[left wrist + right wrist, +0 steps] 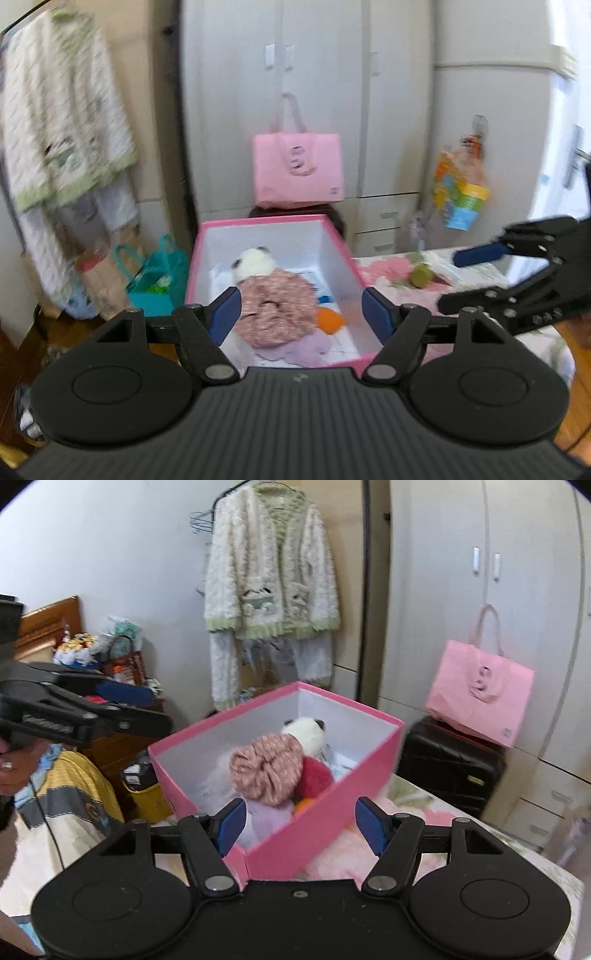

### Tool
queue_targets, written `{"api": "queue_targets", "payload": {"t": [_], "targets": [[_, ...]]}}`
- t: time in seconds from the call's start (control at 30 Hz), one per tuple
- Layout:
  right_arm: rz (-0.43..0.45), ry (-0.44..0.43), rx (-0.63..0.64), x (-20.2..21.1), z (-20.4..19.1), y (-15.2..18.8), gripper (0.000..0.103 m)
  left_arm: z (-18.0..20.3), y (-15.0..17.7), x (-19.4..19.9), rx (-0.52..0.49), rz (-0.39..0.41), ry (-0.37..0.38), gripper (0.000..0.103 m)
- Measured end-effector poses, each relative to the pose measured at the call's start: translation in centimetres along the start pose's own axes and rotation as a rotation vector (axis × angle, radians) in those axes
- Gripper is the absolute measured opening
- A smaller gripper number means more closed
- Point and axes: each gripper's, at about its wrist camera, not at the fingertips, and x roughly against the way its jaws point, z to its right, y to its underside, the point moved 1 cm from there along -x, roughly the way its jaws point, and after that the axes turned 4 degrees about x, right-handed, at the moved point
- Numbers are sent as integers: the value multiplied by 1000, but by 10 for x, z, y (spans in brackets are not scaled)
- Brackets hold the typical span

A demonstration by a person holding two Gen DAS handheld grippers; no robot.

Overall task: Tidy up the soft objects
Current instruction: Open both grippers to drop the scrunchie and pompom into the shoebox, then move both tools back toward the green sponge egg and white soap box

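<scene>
Both grippers, left gripper (301, 310) and right gripper (301, 823), parted about halfway, holding nothing. Pink knit bundle (266, 771) atop plush panda (308, 734) inside pink box (314, 834) on bed. Judged light, squashy, non-fragile; pinch bunched fabric mid-fold.

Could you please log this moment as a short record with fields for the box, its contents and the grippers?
box: pink box, open, white inside
contents: panda toy, pink knitted hat, red plush, lilac cloth
left gripper: open, nothing between its fingers
right gripper: open, nothing between its fingers
background: pink bag, fluffy cardigan
</scene>
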Motion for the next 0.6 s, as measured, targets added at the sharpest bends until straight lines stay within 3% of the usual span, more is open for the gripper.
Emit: {"api": "queue_targets", "payload": {"t": [0.2,0.33,0.6], "targets": [[-12,66,42,32,-10,17,74,26,8,21,-57,-21,101,77],[-37,102,49,50,-10,42,84,40,16,31,-99,-4,142,80],[-86,150,-21,81,1,91,85,74,25,26,-152,-52,231,87]]}}
